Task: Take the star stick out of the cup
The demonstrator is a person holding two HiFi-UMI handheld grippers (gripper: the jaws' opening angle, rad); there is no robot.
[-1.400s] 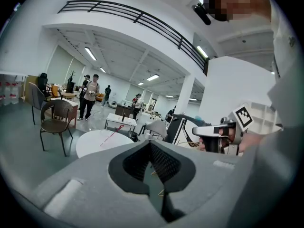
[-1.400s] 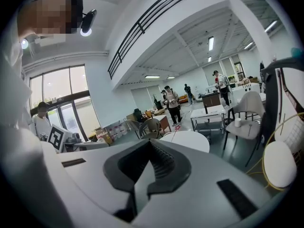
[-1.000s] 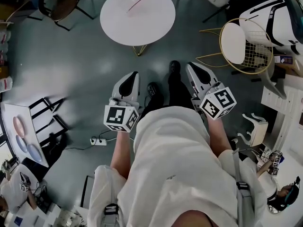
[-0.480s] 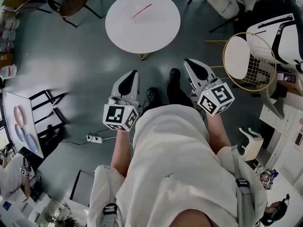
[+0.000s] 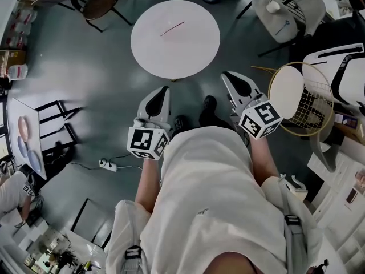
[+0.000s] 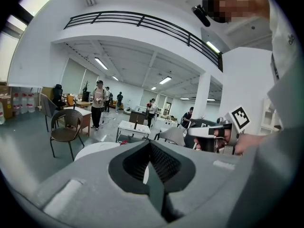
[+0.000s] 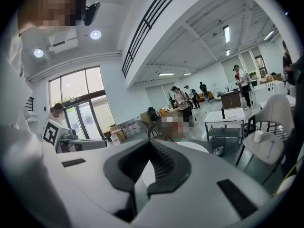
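The round table [image 5: 175,39] is plain white, the thin stick [image 5: 172,28] on it red, and the floor [image 5: 85,96] a dull blue-grey. The left gripper [image 5: 164,89] and right gripper [image 5: 227,75] are pale grey with black inside the jaws, and their cubes are patterned in black-and-white squares. The person's shirt [image 5: 211,198] is off-white, the shoes [image 5: 209,103] black, the wire chair [image 5: 308,104] gold with a white seat, and the plates [image 5: 23,128] pale pink and blue.

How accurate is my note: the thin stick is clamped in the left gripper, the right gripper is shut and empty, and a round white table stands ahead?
Wrong on the stick. The left gripper view shows the left gripper shut on nothing; in the head view the thin stick lies on the round white table. The rest stands.
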